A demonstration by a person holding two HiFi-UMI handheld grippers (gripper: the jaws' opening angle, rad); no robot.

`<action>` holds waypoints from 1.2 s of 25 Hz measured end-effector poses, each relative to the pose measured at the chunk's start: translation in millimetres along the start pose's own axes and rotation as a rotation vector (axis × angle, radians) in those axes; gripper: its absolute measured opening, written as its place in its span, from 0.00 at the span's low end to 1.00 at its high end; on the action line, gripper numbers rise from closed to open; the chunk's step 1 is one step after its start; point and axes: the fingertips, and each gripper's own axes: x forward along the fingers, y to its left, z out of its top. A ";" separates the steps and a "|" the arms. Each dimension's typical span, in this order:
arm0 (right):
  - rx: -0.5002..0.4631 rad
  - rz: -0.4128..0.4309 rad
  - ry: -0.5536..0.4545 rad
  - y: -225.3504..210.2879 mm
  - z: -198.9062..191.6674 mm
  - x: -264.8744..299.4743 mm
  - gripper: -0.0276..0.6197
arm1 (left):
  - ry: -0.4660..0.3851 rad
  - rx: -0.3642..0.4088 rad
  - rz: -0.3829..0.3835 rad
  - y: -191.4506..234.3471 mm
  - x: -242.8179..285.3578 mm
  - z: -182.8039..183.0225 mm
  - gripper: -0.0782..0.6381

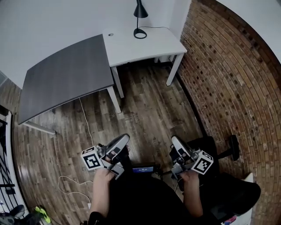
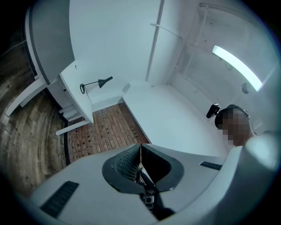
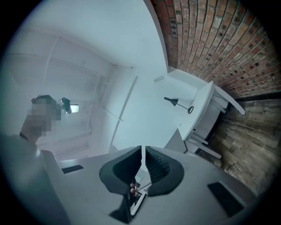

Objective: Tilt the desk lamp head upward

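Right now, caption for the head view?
Both shut and empty, left gripper and right gripper far from desk lamp on white table.

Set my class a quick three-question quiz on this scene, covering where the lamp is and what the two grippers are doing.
1. True or false: the right gripper is touching the desk lamp.
2. The lamp stands on: A the white table; B a sofa; C a cardboard box.
3. Fill in: the jaws of the left gripper are ____ with nothing between them.

Key: 1 false, it is held far back from the lamp, near the person's body; 2 A; 3 shut.
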 end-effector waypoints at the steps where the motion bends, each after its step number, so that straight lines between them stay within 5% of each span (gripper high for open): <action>1: -0.006 -0.014 -0.013 -3.2 6.5 6.3 0.06 | 0.005 -0.008 -0.013 5.4 7.5 9.3 0.12; 10: -0.114 -0.079 -0.064 -9.2 45.6 87.8 0.06 | 0.046 -0.045 -0.112 42.3 41.7 95.4 0.12; 16: -0.096 -0.156 -0.075 -25.5 41.4 112.0 0.06 | 0.095 -0.058 -0.151 62.6 52.4 123.4 0.12; 23: -0.052 -0.159 -0.060 -48.6 33.5 143.0 0.06 | 0.088 -0.066 -0.131 84.4 52.3 147.3 0.12; 30: -0.019 -0.093 -0.042 -88.6 70.1 169.4 0.06 | 0.061 -0.031 -0.051 115.9 84.3 164.6 0.12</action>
